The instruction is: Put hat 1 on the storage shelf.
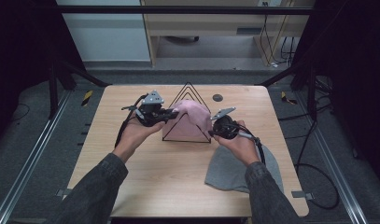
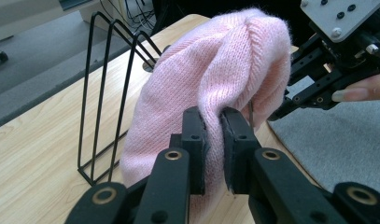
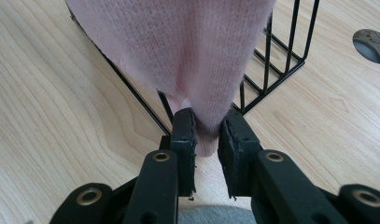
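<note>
We have the pink knit beanie (image 1: 193, 122) draped over the black wire rack (image 1: 187, 116) mid-counter, left tool (image 2: 214, 135) and right tool (image 3: 207, 135) each clamped on a fold. We should pull it evenly down over the wire peaks. The grey beanie (image 1: 234, 170), near right, could snag our sleeve.

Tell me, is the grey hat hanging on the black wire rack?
No, the grey hat lies flat on the table; the pink hat sits on the black wire rack.
</note>
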{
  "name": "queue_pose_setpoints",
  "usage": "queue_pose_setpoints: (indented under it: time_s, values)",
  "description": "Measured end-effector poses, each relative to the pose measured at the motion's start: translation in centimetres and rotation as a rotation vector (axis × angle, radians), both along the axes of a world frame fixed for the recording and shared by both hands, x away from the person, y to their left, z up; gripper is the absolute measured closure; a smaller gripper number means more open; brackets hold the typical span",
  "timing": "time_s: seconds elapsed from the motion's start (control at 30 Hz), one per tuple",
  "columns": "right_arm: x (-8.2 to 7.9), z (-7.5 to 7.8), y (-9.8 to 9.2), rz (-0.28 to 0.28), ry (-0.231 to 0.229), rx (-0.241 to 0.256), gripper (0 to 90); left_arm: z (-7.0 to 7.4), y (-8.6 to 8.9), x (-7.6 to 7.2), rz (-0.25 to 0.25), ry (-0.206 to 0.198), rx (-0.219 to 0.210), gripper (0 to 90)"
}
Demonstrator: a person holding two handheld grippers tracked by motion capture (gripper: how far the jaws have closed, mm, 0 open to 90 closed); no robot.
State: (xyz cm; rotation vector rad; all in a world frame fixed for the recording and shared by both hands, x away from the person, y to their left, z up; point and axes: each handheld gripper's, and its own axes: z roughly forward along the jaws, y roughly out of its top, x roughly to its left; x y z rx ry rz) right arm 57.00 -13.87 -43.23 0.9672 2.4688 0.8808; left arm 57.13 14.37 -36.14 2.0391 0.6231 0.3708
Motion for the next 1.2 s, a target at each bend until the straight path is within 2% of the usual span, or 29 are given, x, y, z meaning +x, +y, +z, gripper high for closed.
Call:
queue_pose_setpoints:
  time_s: [0.1,0.2,0.27,0.43,0.8,0.87,0.93,0.97,1.13,1.2]
  values:
    - [-0.1,0.1,-0.3,-0.012,0.001,-0.001,68.7,-0.3,0.0,-0.1,-0.002,0.006,0.001,78.4]
    - [-0.5,0.2,-0.7,-0.011,0.022,0.003,61.2,-0.5,0.1,-0.2,0.001,0.006,-0.004,75.2]
    - [-0.8,0.3,-1.1,-0.009,0.018,-0.008,59.3,-0.6,0.2,-0.3,0.000,0.008,-0.006,74.4]
    - [-1.4,0.7,-2.1,-0.025,0.007,0.000,54.0,-0.4,0.4,-0.5,0.007,0.002,-0.002,70.3]
    - [-1.8,0.7,-2.8,-0.049,-0.007,-0.013,46.1,-0.2,0.4,-1.1,0.011,-0.020,0.014,65.5]
    - [-2.0,0.7,-3.0,-0.057,-0.015,-0.015,43.3,-0.1,0.5,-1.4,0.012,-0.031,0.013,54.0]
    - [-2.1,0.7,-3.3,-0.066,-0.019,-0.023,41.1,0.0,0.7,-1.8,0.016,-0.035,0.043,43.4]
    - [-2.1,0.7,-3.3,-0.066,-0.019,-0.023,41.1,0.0,0.7,-1.8,0.016,-0.035,0.043,38.9]
    - [-2.2,0.7,-4.1,-0.095,-0.028,-0.023,34.6,-0.2,1.4,-2.6,0.021,-0.023,0.056,23.8]
    - [-2.2,0.7,-4.4,-0.111,-0.024,-0.027,28.0,-0.5,1.7,-3.1,0.033,-0.021,0.068,17.1]
